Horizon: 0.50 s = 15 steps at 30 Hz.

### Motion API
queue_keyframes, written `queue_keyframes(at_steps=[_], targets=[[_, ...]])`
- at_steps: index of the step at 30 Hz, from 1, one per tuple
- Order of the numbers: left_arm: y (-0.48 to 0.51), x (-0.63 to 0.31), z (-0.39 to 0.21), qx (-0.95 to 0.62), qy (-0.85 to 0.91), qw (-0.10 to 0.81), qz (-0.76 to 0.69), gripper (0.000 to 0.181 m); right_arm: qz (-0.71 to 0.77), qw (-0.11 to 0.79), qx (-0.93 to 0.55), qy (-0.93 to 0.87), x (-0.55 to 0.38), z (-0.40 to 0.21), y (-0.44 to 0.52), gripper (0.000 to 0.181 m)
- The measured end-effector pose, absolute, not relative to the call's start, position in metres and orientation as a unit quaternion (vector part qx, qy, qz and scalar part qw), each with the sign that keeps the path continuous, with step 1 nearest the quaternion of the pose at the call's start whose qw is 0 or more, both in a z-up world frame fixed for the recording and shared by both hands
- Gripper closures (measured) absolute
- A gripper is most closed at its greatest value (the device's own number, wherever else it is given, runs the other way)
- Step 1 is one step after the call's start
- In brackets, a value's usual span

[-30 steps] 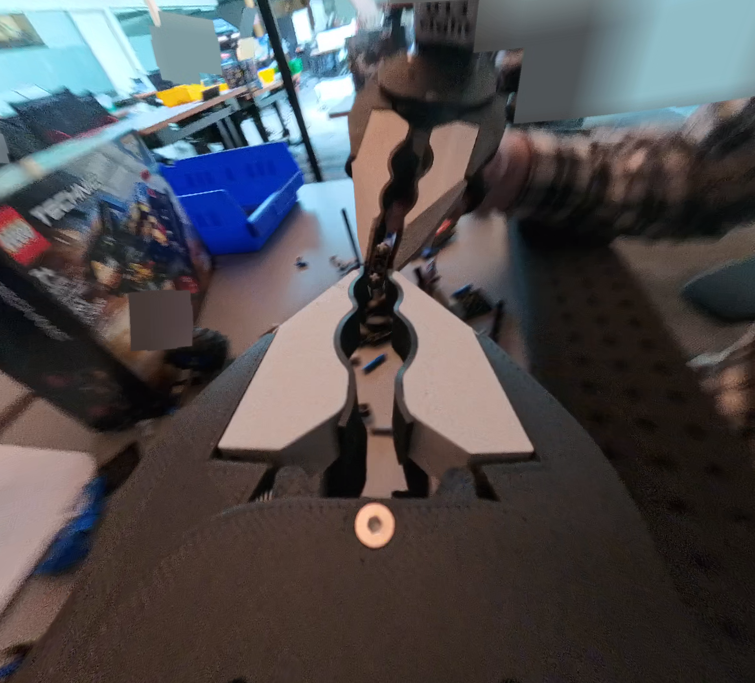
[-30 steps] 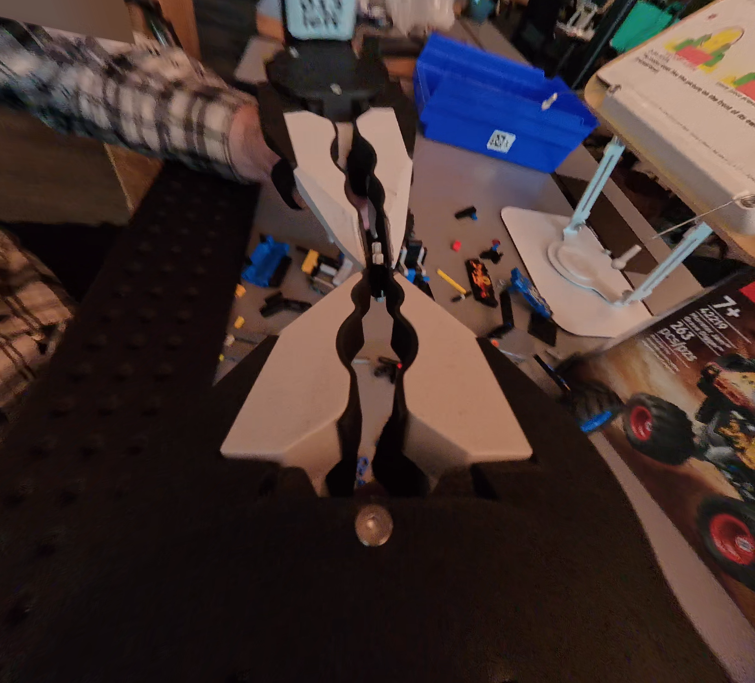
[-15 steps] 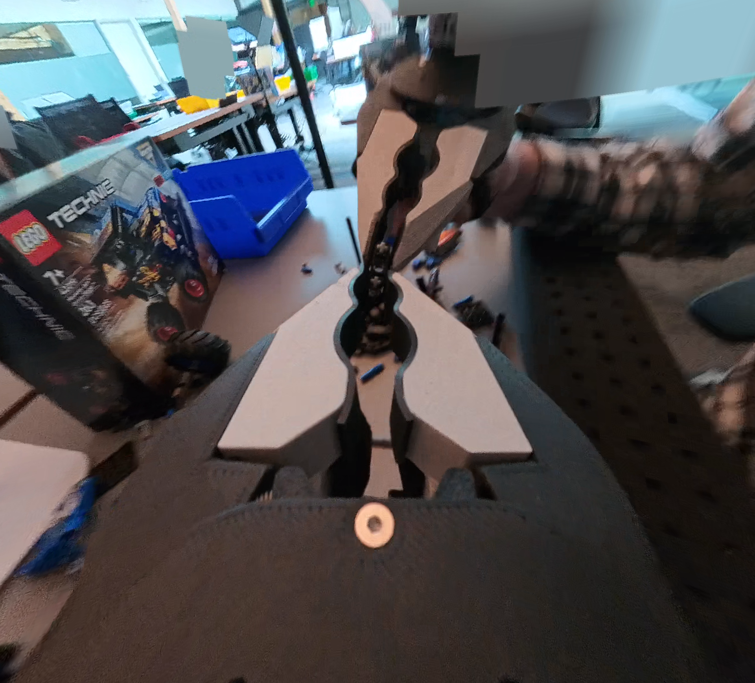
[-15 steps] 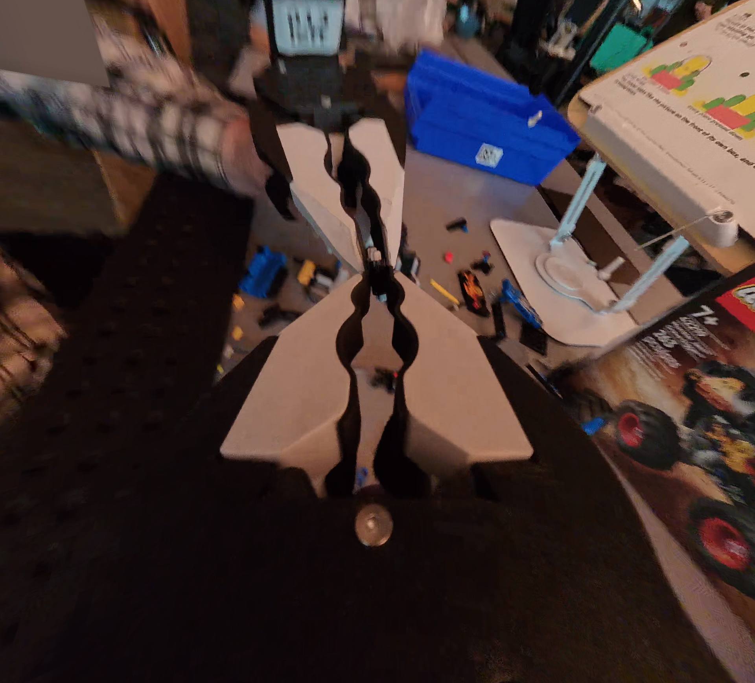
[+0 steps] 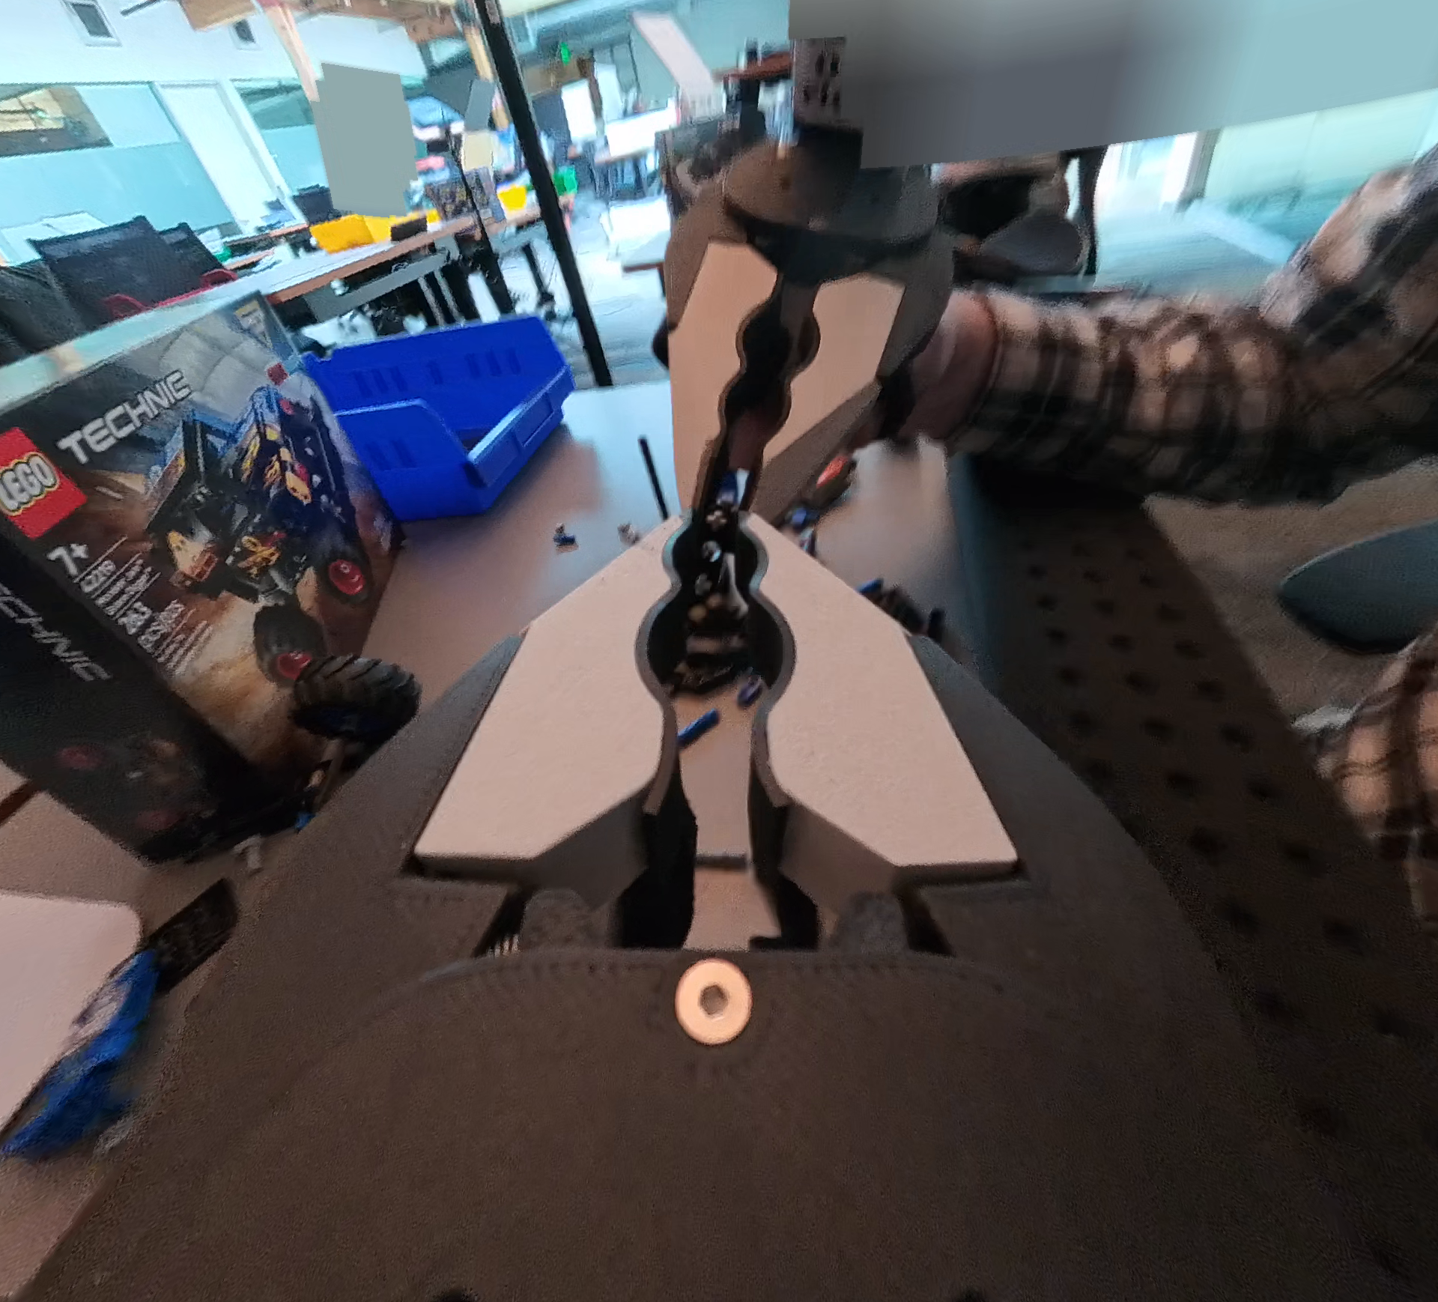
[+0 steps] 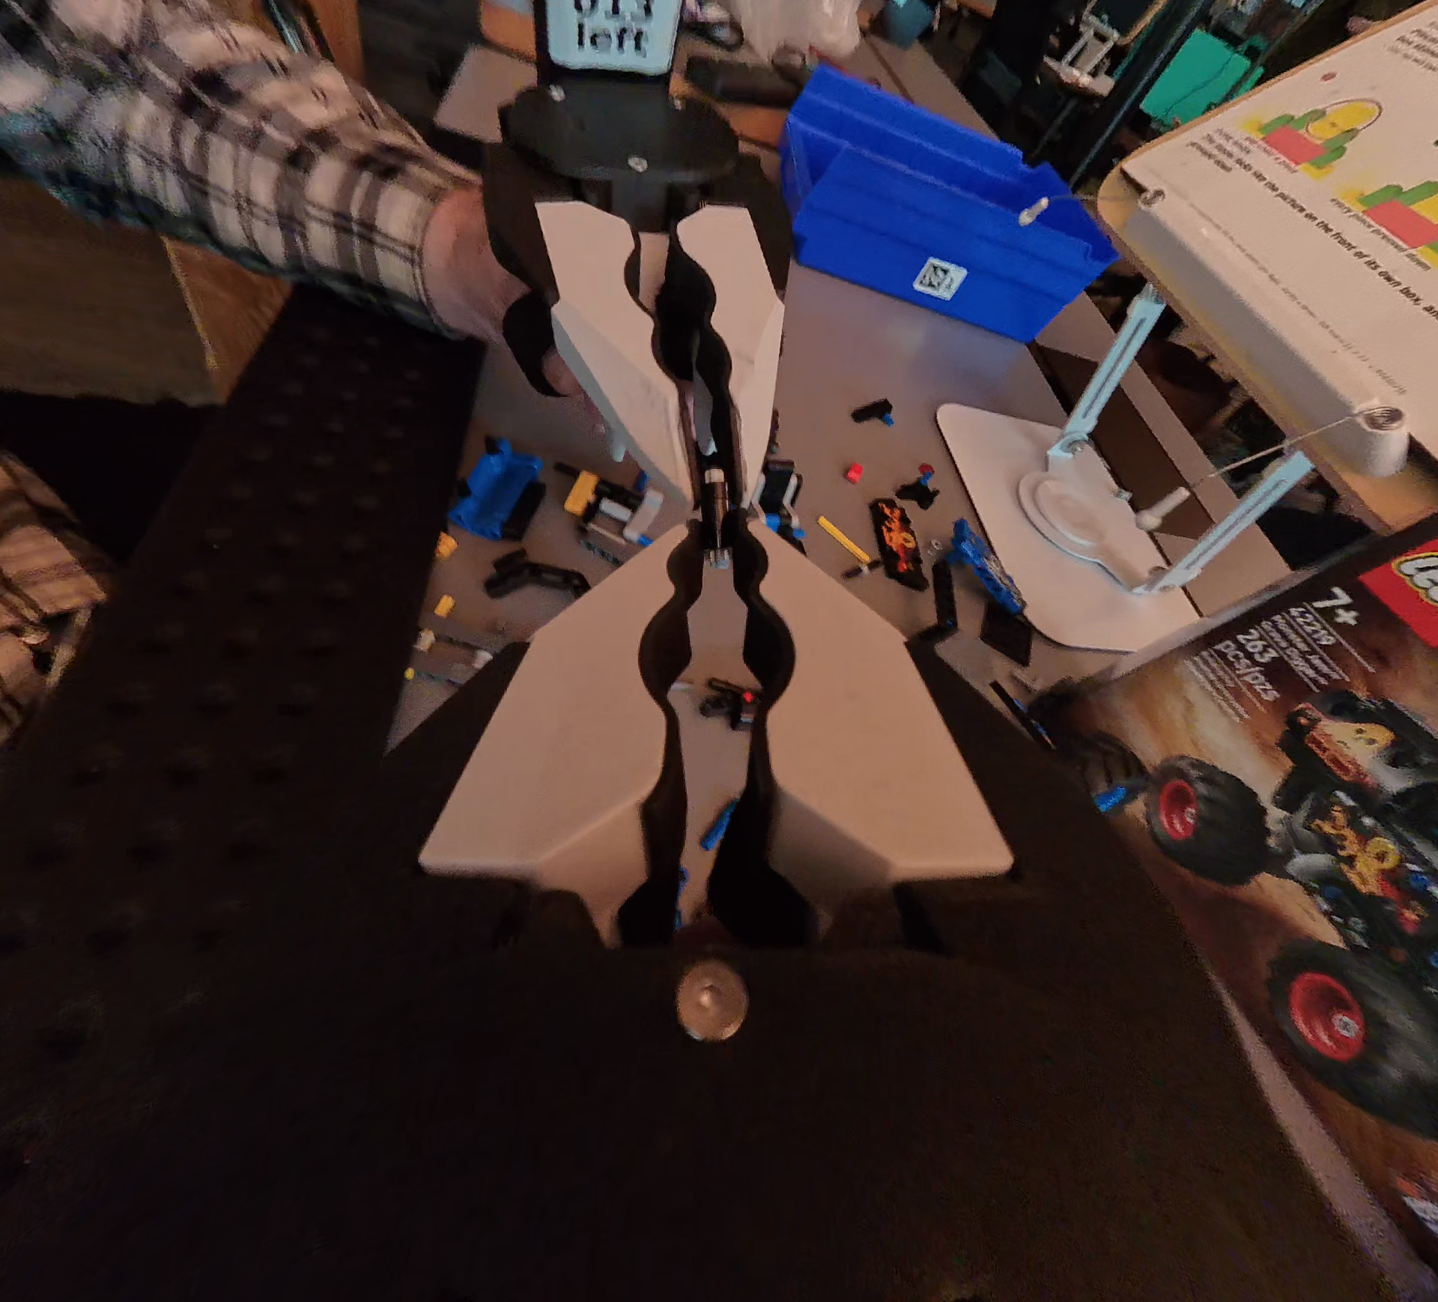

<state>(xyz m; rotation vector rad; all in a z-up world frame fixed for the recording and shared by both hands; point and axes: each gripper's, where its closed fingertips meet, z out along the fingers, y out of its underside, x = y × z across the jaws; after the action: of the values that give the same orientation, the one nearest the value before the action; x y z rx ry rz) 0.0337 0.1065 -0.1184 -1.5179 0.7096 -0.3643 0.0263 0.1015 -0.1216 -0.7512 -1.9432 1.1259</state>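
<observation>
Black toy piece (image 6: 713, 513) is clamped tip to tip between the left gripper (image 5: 712, 533) and right gripper (image 6: 712, 548), both closed on it. It is held above the bench (image 6: 871, 346), over scattered bricks (image 6: 607, 506).

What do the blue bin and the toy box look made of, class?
Blue bin: looks like moulded plastic, with an even blue colour, a slight sheen and rigid walls. Toy box: probably glossy printed cardboard, given its flat faces, sharp edges and the light reflecting off its top.
</observation>
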Motion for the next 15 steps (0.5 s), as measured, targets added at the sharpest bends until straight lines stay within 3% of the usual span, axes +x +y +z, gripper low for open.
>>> queue_keyframes(at_steps=[7,15], targets=[[0.105,0.035,-0.122,-0.676,0.341,0.645,-0.102,0.176,0.422,0.382,-0.286,-0.771,0.028,-0.125,0.099,0.176],[0.090,0.040,-0.104,-0.659,0.332,0.660,-0.140,0.177,0.501,0.363,-0.263,-0.740,0.035,-0.107,0.087,0.176]])
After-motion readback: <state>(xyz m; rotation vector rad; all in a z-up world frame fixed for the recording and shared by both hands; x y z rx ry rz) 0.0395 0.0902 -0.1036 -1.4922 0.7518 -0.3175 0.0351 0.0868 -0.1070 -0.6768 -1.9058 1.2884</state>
